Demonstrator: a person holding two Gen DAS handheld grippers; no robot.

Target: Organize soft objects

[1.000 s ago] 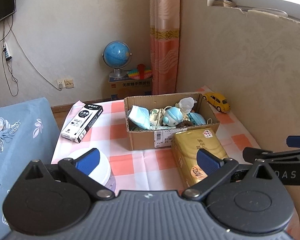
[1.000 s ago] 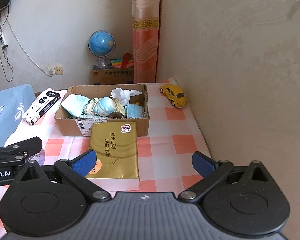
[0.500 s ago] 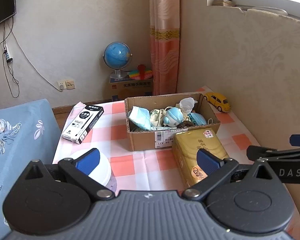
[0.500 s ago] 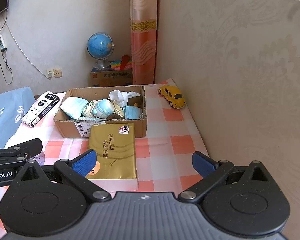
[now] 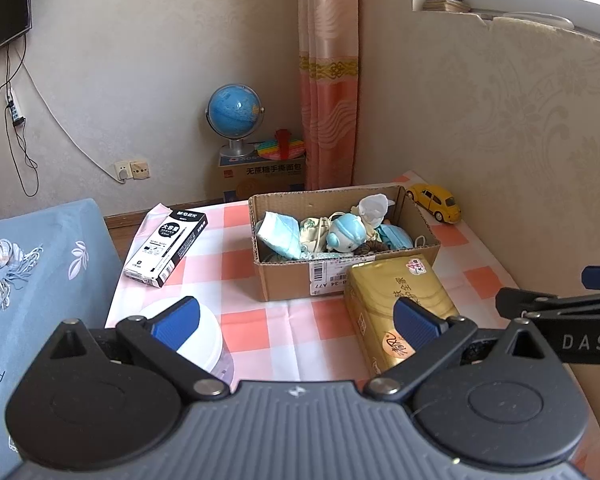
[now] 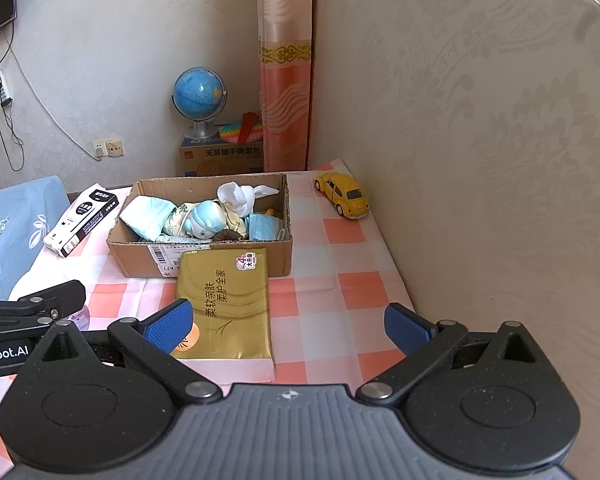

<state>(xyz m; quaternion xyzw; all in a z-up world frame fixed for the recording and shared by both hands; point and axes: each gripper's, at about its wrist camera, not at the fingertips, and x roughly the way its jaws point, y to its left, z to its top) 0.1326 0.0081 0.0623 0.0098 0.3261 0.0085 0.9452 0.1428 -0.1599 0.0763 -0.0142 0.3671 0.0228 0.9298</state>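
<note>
A cardboard box sits mid-table, holding face masks, a blue plush doll and a white sock. A gold tissue pack lies in front of the box. My left gripper is open and empty, held back from the box. My right gripper is open and empty, above the table's near edge to the right of the pack. Each gripper shows at the edge of the other's view.
A black-and-white pen box lies left of the cardboard box. A white round container stands near left. A yellow toy car sits by the padded wall on the right. A globe stands behind. A blue bed lies left.
Both grippers have drawn slightly back and up from the table; the box and the pack look a little farther. Nothing was grasped or released.
</note>
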